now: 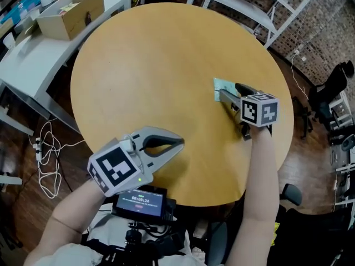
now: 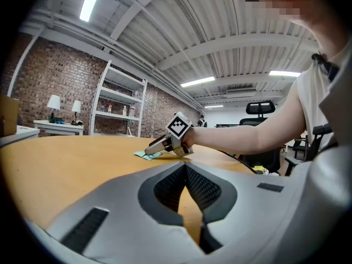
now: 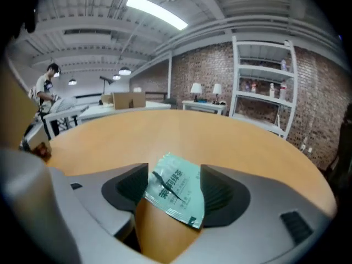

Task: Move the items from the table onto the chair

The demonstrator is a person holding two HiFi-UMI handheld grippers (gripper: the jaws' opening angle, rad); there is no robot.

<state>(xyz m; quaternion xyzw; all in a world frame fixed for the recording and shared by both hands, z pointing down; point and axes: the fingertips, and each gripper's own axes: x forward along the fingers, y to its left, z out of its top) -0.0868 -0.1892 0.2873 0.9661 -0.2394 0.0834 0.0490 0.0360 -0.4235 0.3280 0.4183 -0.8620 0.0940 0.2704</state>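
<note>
A pale green sachet with dark print lies flat on the round wooden table, right of centre. My right gripper rests low on the table with its jaws spread wide on either side of the sachet. The pads do not press on it. My left gripper hovers over the table's near edge, shut and empty, pointing toward the right gripper. In the left gripper view its own tips meet, and the sachet shows as a thin sliver far ahead.
A cardboard box sits on a white desk at the far left. White shelving stands behind the table. A black office chair is at the right. Cables lie on the floor at left.
</note>
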